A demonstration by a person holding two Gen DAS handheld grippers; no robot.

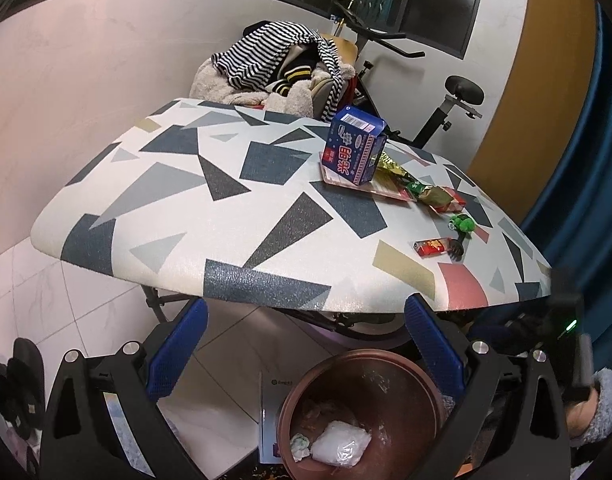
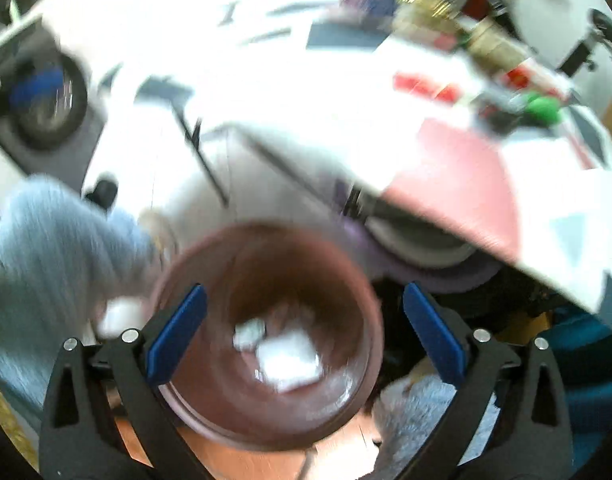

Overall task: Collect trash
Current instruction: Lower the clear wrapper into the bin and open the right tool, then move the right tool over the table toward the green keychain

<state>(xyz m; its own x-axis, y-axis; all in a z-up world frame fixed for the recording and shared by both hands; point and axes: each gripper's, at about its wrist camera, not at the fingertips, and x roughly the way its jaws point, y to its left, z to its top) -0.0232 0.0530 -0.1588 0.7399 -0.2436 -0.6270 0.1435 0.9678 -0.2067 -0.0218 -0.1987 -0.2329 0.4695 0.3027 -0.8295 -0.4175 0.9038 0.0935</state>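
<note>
Bin [image 1: 362, 364]: 1, brown | white bag [image 1: 340, 446] inside: 1 | blue carton [image 1: 356, 144]: 1

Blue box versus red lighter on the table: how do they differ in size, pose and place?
The blue box is far bigger and stands upright on a flat pink packet; the red lighter is small and lies flat on the table, nearer its front edge. Both remain uncollected.
</note>
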